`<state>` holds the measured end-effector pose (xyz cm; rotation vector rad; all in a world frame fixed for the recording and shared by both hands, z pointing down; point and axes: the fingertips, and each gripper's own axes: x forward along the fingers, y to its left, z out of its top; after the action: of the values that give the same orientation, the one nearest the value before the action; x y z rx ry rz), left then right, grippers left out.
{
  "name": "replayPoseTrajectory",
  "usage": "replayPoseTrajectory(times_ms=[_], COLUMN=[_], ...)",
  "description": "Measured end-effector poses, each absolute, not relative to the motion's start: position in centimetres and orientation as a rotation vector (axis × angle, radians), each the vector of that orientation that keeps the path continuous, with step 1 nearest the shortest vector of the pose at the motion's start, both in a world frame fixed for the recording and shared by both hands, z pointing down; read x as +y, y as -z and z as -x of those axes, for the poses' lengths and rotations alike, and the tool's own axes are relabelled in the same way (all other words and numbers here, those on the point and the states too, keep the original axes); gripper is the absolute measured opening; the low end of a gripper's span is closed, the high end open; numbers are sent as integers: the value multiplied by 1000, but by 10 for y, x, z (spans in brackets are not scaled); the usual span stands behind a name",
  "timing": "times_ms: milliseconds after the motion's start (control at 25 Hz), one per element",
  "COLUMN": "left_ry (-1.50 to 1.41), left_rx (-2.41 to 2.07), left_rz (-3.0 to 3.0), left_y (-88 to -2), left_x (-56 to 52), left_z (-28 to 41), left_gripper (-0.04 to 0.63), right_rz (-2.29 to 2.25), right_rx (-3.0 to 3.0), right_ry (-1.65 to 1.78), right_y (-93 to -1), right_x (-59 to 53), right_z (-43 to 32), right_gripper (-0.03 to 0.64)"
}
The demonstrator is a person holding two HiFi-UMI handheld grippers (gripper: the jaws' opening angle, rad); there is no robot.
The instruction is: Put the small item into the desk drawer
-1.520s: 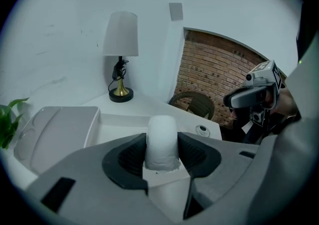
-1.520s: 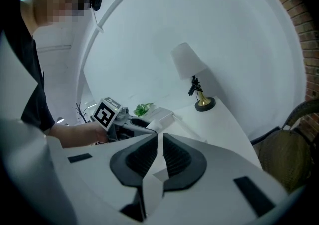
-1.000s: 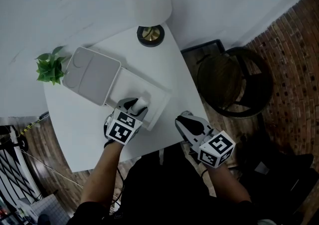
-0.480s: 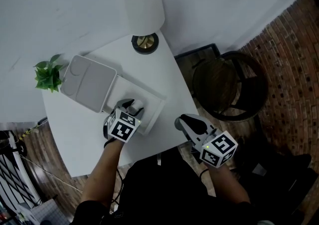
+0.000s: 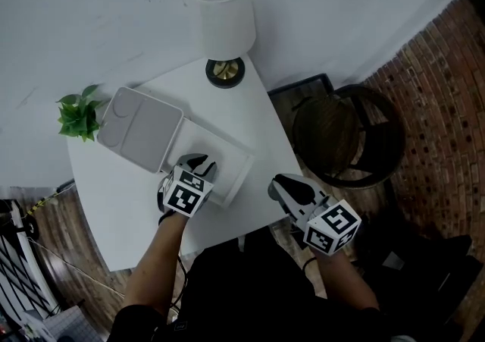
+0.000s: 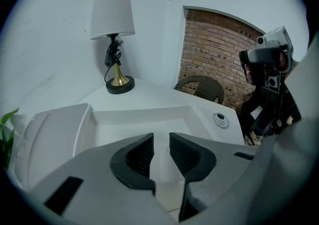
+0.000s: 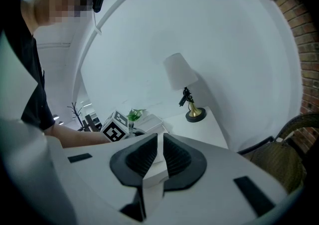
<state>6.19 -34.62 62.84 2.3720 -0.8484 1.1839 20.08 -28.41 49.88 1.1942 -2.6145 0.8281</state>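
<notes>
The white drawer [image 5: 224, 149] stands pulled out of a flat white desk box [image 5: 140, 127] on the white table [image 5: 258, 117]. My left gripper [image 5: 201, 164] hovers over the drawer's near end. Its jaws are closing, a narrow gap still shows, and nothing is between them. In the left gripper view my left gripper [image 6: 160, 141] points into the drawer [image 6: 149, 121], whose visible floor is bare. The small item shows in no view, and the drawer's near end is hidden under the gripper. My right gripper [image 5: 286, 186] hangs off the table's near right edge, shut and empty, seen as my right gripper [image 7: 160, 144].
A white lamp [image 5: 222, 14] stands at the table's far corner and a small green plant [image 5: 79, 117] at its left. A small round disc [image 6: 221, 120] lies on the table right of the drawer. A dark wicker chair [image 5: 352, 132] stands on the right.
A small white thing showed between my left gripper's jaws before; it no longer shows and the jaws stand narrower. The right gripper has barely moved.
</notes>
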Motion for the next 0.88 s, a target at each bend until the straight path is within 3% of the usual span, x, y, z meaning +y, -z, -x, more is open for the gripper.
replayPoseTrajectory(times_ms=[400, 520, 880], left_ry=[-1019, -925, -681], left_rx=[-952, -1007, -1162], left_rz=[-2455, -2480, -2510], left_y=[-583, -557, -486], left_x=[-348, -346, -342], left_z=[-40, -27, 19], left_gripper=[104, 40, 14], right_rz=[-1195, -1194, -1140], right_rx=[-2646, -2660, -2691], right_ry=[-729, -684, -545], right_y=[-471, -457, -423], right_x=[-280, -280, -290], right_z=[-179, -170, -143], right_gripper=[32, 28, 21])
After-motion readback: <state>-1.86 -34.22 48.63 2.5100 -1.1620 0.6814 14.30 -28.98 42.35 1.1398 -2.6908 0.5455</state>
